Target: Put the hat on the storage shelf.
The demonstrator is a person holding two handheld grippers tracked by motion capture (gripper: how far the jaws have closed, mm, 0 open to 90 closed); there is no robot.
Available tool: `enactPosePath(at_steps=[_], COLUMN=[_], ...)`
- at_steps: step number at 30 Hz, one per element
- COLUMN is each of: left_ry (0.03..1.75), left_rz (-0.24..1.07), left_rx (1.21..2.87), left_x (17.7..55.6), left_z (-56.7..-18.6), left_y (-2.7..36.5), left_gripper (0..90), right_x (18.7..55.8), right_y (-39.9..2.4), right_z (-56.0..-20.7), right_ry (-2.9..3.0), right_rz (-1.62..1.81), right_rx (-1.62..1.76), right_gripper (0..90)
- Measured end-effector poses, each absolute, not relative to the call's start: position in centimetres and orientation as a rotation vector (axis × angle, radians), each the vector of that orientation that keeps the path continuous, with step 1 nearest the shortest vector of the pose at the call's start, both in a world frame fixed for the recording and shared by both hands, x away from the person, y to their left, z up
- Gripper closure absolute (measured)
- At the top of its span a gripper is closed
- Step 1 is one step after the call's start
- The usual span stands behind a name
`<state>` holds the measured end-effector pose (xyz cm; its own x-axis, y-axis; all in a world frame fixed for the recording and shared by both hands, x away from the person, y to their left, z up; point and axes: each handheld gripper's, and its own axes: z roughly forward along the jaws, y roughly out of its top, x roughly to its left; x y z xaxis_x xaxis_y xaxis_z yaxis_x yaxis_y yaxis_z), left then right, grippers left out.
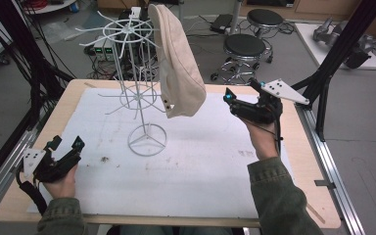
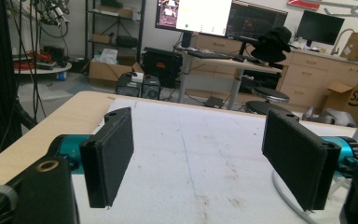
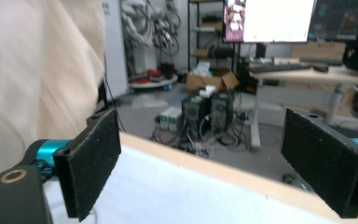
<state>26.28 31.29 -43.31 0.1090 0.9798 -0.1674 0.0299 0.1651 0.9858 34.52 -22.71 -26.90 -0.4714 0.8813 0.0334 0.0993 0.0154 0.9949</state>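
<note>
Item by item, from the left of the high view:

1. Left gripper (image 1: 66,145): held low at the near left corner of the table (image 1: 68,98), resting on or just above the edge of the white mat (image 1: 200,166). Its jaws stand wide apart with nothing between them; the left gripper view (image 2: 198,170) confirms both black pads (image 2: 109,156) separated, bare mat showing in the gap. A grey three-cornered plate sits on its top.

2. White wire rack (image 1: 139,93): upright on the mat, left of centre, on a round ring base. Two tiers of radiating wire arms, the upper tier wider. A curve of the base ring shows at the lower right of the left gripper view (image 2: 286,198).

3. Cream cloth hat (image 1: 178,63): hanging from the right side of the rack's upper tier, drooping down past the lower tier, clear of the mat. Two small dark eyelets show near its lower edge. In the right gripper view it fills the left side as pale fabric (image 3: 32,70), just beside the left jaw.

4. Right gripper (image 1: 229,100): raised above the right half of the table, pointing toward the hat, near it but apart. Jaws spread wide, empty, as seen in the right gripper view (image 3: 200,168).

5. Two black stools (image 1: 245,46): on the floor beyond the table's far edge.
</note>
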Motion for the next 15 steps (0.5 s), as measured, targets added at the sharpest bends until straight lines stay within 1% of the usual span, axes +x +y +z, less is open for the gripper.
enactPosePath(at_steps=[6, 15], left_ry=[1.207, 1.205], left_rz=[0.988, 0.989], left_rx=[1.155, 1.155], left_x=[25.9, 25.1], left_z=[-43.3, -43.3], left_y=[31.0, 31.0], left_gripper=[25.3, 25.2], right_x=[33.4, 31.3], right_y=[-23.4, -25.0], right_z=[-29.1, -30.9], right_ry=[1.668, 1.637], right_rz=[1.484, 1.450], right_rx=[1.050, 1.110], right_gripper=[11.4, 11.3])
